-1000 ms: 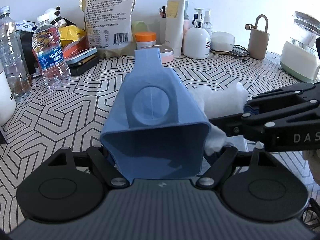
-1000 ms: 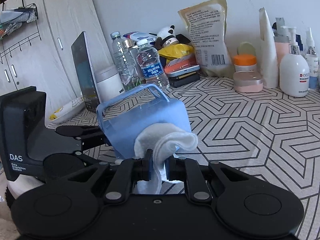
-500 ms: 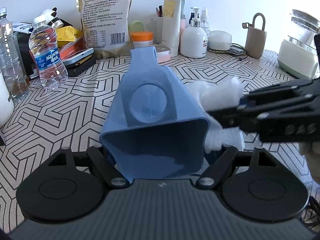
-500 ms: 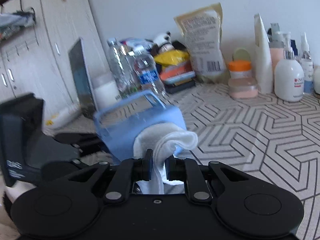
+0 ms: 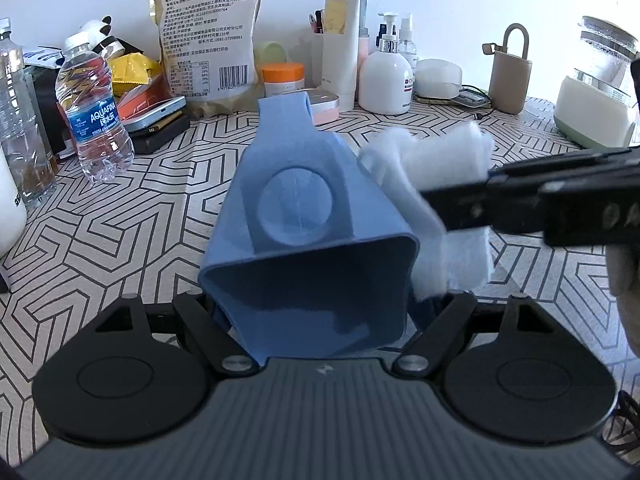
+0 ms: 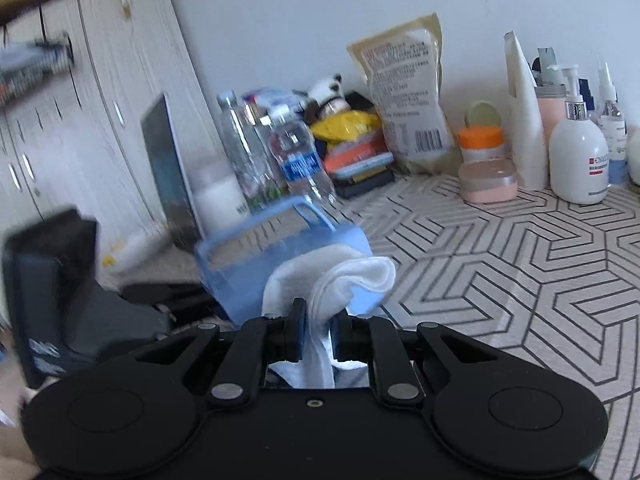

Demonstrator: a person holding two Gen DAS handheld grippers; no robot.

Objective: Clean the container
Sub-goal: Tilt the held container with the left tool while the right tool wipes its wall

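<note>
The left gripper [image 5: 316,312] holds a blue container [image 5: 304,248] above the patterned table [image 5: 132,216]. The container lies on its side along the gripper's fingers, its round-marked base face turned up toward the camera and its handle loop pointing away toward the back of the table. The fingers close in on the container's near end from both sides, so the gripper is clenched on it.

The right gripper [image 6: 318,334] comes in level from the right in the left wrist view, a dark bar crossing in front of the table's far edge. Its two fingers are pinched tight on a folded white cloth [image 6: 332,280], which bulges out ahead of the tips. The cloth is pressed against the container's right side wall. A small part of the person's hand [image 5: 624,280] shows at the right edge behind that gripper.

In the right wrist view the container sits just ahead of the cloth, with the left gripper's black body to its left. A water bottle [image 5: 94,112] stands near the back left of the table, well apart from the container.
</note>
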